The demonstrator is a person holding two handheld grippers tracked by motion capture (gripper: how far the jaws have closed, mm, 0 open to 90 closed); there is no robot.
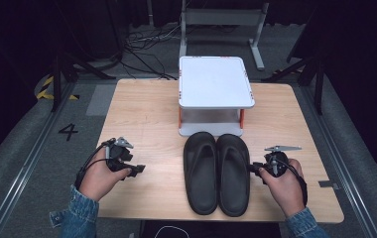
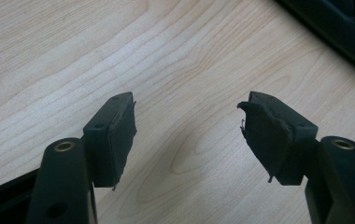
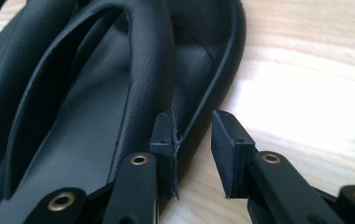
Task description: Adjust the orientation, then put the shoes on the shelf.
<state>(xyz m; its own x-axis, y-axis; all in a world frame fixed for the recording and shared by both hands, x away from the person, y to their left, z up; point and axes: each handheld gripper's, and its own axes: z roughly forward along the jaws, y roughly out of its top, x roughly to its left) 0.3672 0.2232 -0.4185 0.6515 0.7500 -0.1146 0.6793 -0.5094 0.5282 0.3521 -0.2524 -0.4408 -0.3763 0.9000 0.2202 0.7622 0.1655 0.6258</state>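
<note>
Two black flip-flop sandals lie side by side on the wooden table (image 1: 147, 114), the left sandal (image 1: 200, 171) and the right sandal (image 1: 233, 173). My right gripper (image 1: 252, 168) sits at the right sandal's outer edge. In the right gripper view the jaws of this gripper (image 3: 194, 149) stand apart. The sandal's (image 3: 96, 93) raised rim lies against the left pad, and bare wood shows before the right pad. My left gripper (image 1: 139, 169) rests left of the sandals, open (image 2: 187, 135) over bare wood, nothing between its pads.
A white two-level stand (image 1: 215, 82) with orange posts sits at the table's back middle, just behind the sandals' toes. A dark sandal edge (image 2: 344, 28) crosses the top right corner of the left gripper view. Dark floor and cables surround the table.
</note>
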